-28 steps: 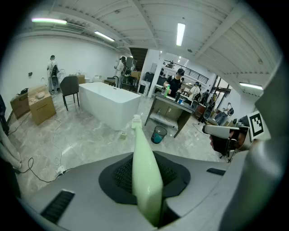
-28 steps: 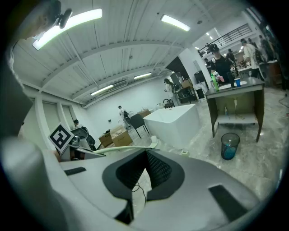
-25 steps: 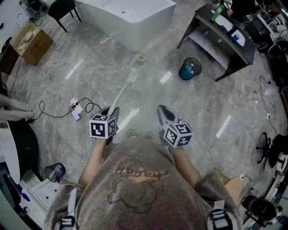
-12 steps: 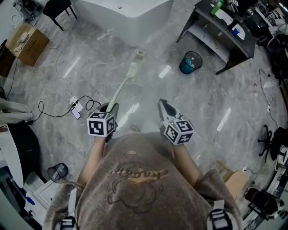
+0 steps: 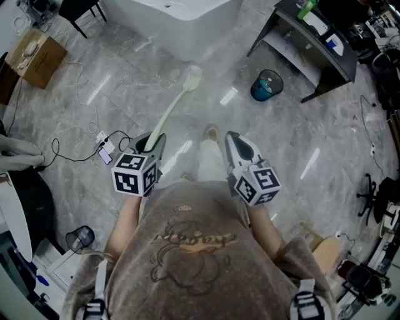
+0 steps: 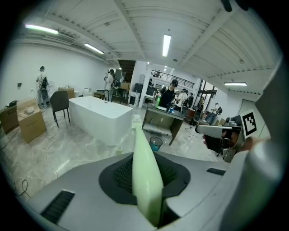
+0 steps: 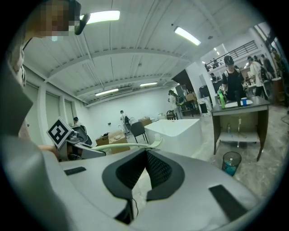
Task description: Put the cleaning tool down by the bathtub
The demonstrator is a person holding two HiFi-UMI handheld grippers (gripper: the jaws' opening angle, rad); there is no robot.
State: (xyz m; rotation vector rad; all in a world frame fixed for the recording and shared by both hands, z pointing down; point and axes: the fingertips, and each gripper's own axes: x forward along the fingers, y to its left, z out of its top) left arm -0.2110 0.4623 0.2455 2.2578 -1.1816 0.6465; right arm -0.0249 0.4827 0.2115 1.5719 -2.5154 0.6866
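My left gripper (image 5: 152, 142) is shut on the handle of a long pale green cleaning brush (image 5: 170, 111). The brush reaches forward, and its head (image 5: 194, 75) hangs above the floor just short of the white bathtub (image 5: 178, 22). In the left gripper view the green handle (image 6: 145, 180) runs out between the jaws toward the bathtub (image 6: 100, 120). My right gripper (image 5: 236, 142) is beside it at about the same height, shut with nothing in it. In the right gripper view the jaw tips (image 7: 146, 151) meet, with the brush (image 7: 135, 145) and the bathtub (image 7: 178, 131) beyond.
A blue waste bin (image 5: 265, 85) stands next to a dark desk (image 5: 309, 44) at the right. A cardboard box (image 5: 34, 50) and a chair (image 5: 78, 9) stand at the far left. Cables and a power strip (image 5: 103, 150) lie on the marble floor at the left. People stand in the background.
The person has stepped toward the bathtub. Both grippers have moved forward, and the brush head now lies closer to the tub's base. The grip on the handle is unchanged.
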